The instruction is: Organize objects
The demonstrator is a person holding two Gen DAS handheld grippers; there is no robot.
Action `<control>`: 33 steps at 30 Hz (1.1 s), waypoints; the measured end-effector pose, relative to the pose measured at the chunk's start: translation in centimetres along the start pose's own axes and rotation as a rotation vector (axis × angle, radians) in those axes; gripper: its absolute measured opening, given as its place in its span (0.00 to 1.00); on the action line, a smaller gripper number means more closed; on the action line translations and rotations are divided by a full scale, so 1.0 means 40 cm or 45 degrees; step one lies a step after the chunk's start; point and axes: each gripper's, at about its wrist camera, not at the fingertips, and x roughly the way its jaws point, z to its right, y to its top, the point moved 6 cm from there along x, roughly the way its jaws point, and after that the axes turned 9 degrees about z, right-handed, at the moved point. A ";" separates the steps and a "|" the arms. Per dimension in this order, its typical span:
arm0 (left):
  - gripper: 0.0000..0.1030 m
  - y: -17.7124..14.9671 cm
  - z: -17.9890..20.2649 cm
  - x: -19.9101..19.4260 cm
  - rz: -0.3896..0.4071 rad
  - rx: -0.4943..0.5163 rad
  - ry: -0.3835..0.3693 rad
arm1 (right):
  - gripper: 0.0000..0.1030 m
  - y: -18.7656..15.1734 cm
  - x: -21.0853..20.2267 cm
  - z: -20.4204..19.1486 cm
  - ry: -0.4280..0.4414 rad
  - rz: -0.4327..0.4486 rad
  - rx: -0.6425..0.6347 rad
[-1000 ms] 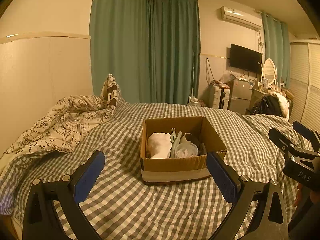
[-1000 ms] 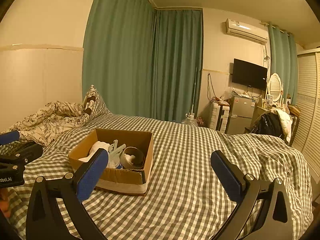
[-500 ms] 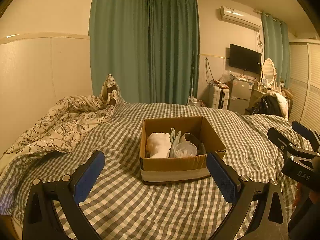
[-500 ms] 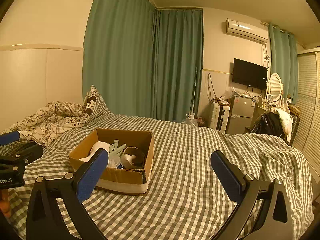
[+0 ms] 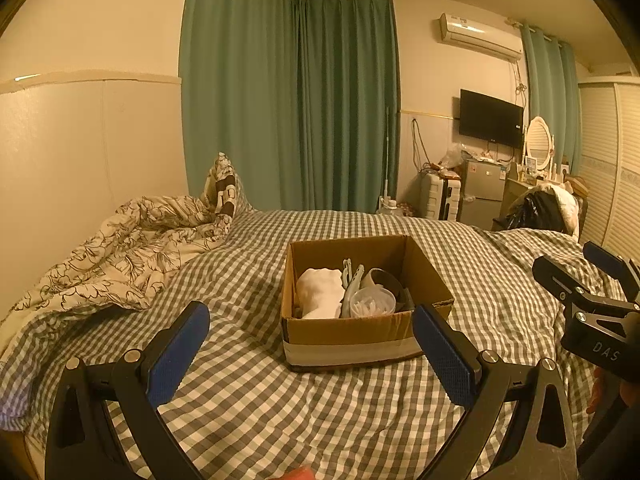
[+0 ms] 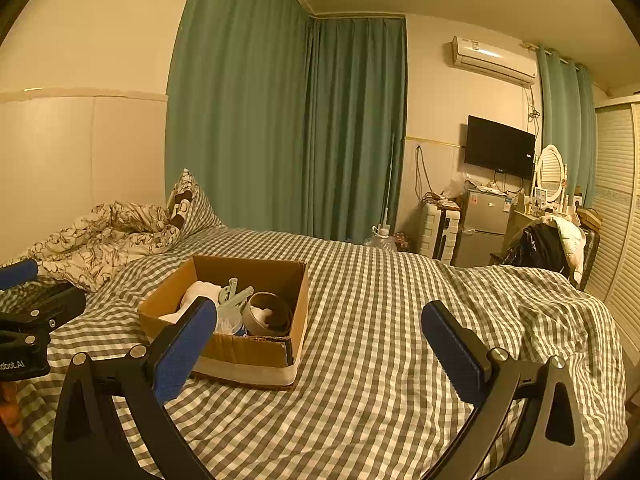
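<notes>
Both grippers, left (image 5: 310, 338) and right (image 6: 318, 342), jaws wide apart, empty; only right view shows tape roll (image 6: 267, 314) inside cardboard box (image 6: 248, 354).

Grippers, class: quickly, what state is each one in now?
Left gripper: open, holding nothing.
Right gripper: open, holding nothing.

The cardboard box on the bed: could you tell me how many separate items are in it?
4 visible in the cardboard box: a white cloth on the left, a pale green clip in the middle, a clear plastic cup in front, a grey roll on the right. More may be hidden underneath.
</notes>
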 end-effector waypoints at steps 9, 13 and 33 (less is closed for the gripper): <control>1.00 -0.002 0.001 0.002 -0.008 0.005 0.004 | 1.00 -0.001 0.001 -0.001 0.000 0.000 0.001; 1.00 -0.004 0.002 0.003 -0.015 0.006 0.001 | 1.00 0.000 0.000 0.000 0.000 -0.001 0.001; 1.00 0.002 0.000 0.007 -0.022 0.023 0.016 | 1.00 -0.003 -0.001 0.001 0.000 -0.004 0.006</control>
